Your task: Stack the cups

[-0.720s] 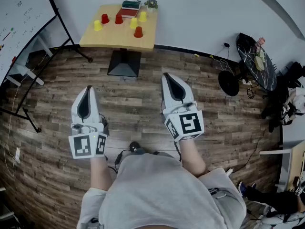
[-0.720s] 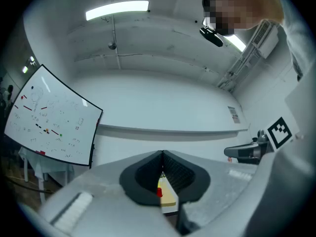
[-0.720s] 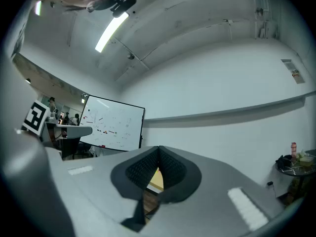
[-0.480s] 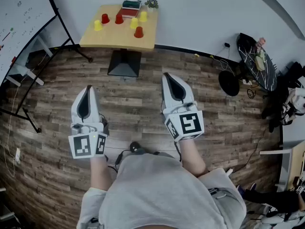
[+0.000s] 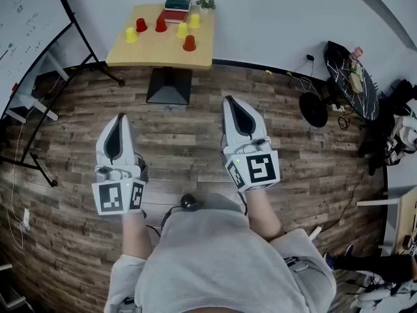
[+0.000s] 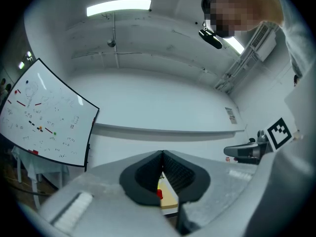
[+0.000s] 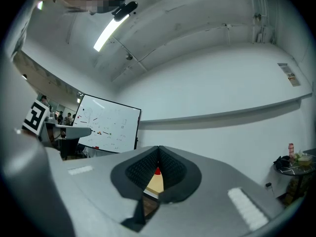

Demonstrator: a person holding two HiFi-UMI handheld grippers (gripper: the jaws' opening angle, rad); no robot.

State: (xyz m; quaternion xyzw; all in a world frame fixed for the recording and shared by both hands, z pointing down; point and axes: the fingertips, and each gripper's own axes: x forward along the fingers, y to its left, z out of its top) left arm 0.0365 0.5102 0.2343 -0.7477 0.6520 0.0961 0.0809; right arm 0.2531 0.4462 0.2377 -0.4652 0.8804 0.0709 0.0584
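Observation:
Several cups stand upside down on a small wooden table (image 5: 146, 54) by the far wall: red cups (image 5: 141, 25) (image 5: 161, 25) (image 5: 189, 43) and yellow cups (image 5: 131, 34) (image 5: 182, 30) (image 5: 194, 21). Both grippers are held low over the wood floor, well short of the table. My left gripper (image 5: 116, 124) is shut and empty. My right gripper (image 5: 233, 105) is shut and empty too. Through the left gripper's jaws I glimpse the table edge with a red cup (image 6: 159, 194); a red cup (image 7: 157, 171) also shows between the right gripper's jaws.
A stack of books (image 5: 176, 10) and a small plant (image 5: 206, 3) sit at the table's back edge. A whiteboard on a black stand (image 5: 29, 18) is at the left. A round side table (image 5: 352, 83) with clutter, a black stool (image 5: 313, 110) and cables lie at the right.
The head view has shifted slightly, so the table sits a little higher and further left. Both grippers stay shut in nearly the same place.

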